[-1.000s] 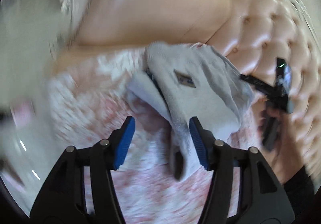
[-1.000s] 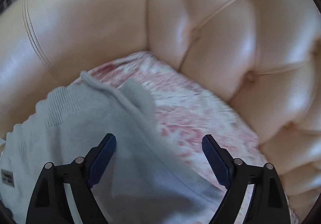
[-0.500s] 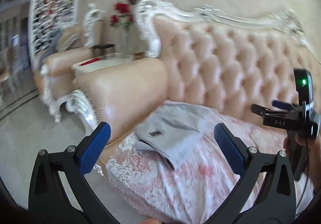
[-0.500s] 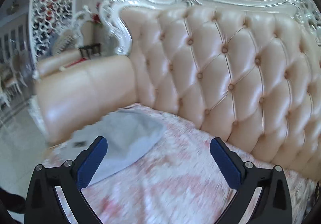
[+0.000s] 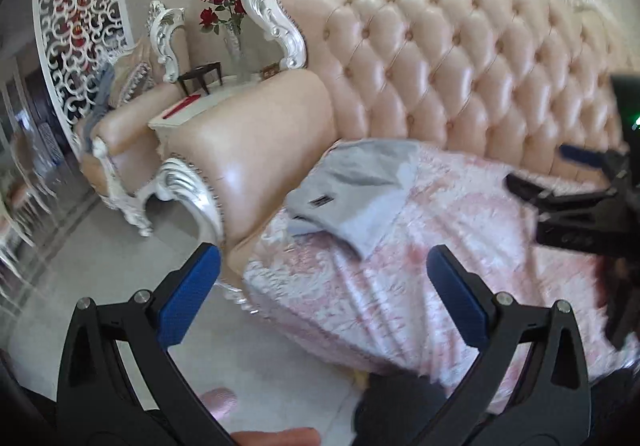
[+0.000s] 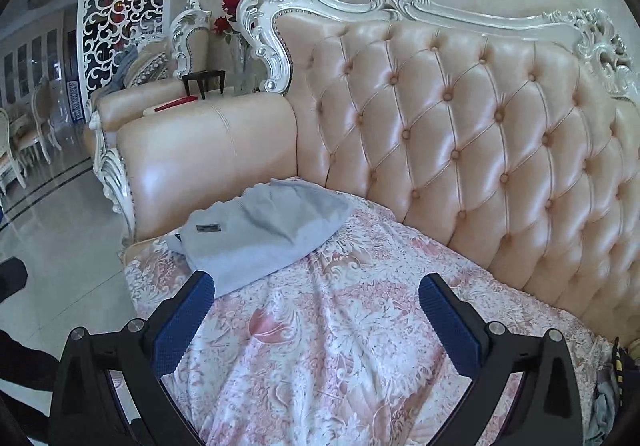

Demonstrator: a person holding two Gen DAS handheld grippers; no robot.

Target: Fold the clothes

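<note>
Both of your tools are empty. The left gripper (image 5: 322, 288) has its blue pads spread wide with only floor and sofa edge between them, and the right gripper (image 6: 316, 312) is spread just as wide over the patterned pink throw (image 6: 360, 346).

The grey garment (image 6: 264, 234) lies ahead of your right fingers and toward the left one, its near corner just beyond that left pad. In the left view it sits well ahead, between the two fingers, tucked against the armrest (image 5: 248, 150). It reads as a compact, layered bundle with its dark label (image 5: 321, 201) facing up (a loose flap still juts toward you on the near side).

This fits two readings: a fold just laid down and released, or a piece waiting for another fold. If you judge it needs more, bring both grippers in low, pinch two corners of one edge through all layers, and lay it over flat, since the throw will likely bunch if you drag. Another garment may be at the far right edge, too small to tell.
</note>
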